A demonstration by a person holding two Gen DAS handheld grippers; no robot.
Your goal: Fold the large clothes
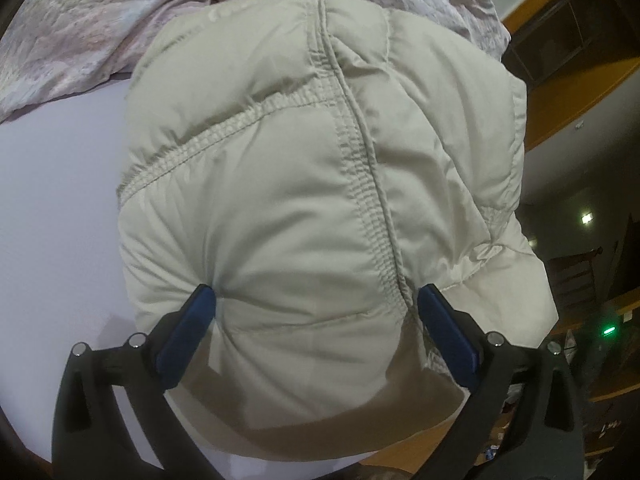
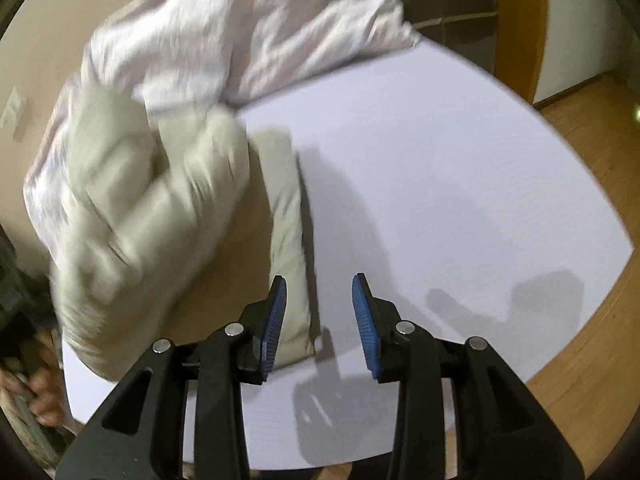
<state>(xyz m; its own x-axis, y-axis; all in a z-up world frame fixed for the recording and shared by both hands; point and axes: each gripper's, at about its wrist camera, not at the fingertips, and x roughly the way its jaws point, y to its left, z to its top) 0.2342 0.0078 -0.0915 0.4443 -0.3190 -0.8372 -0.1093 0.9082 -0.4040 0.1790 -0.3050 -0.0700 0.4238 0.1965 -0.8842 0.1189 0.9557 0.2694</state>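
Note:
A puffy beige quilted jacket [image 1: 304,168] fills the left wrist view, bundled and lifted over the white surface [image 1: 52,208]. My left gripper [image 1: 316,300] is shut on a thick fold of it, with both blue pads dug into the padding. In the right wrist view the same jacket [image 2: 140,220] is a blurred bundle at the left, its lower part lying on the white surface [image 2: 460,168]. My right gripper [image 2: 320,280] hangs open above the surface just right of the jacket's edge, with nothing between its blue pads.
A crumpled pink-white quilt [image 1: 80,28] [image 2: 240,28] lies behind the jacket. Wooden floor [image 2: 600,168] borders the surface on the right. A person's hand [image 2: 44,400] shows at the lower left. A dark chair [image 1: 576,276] stands off the right edge.

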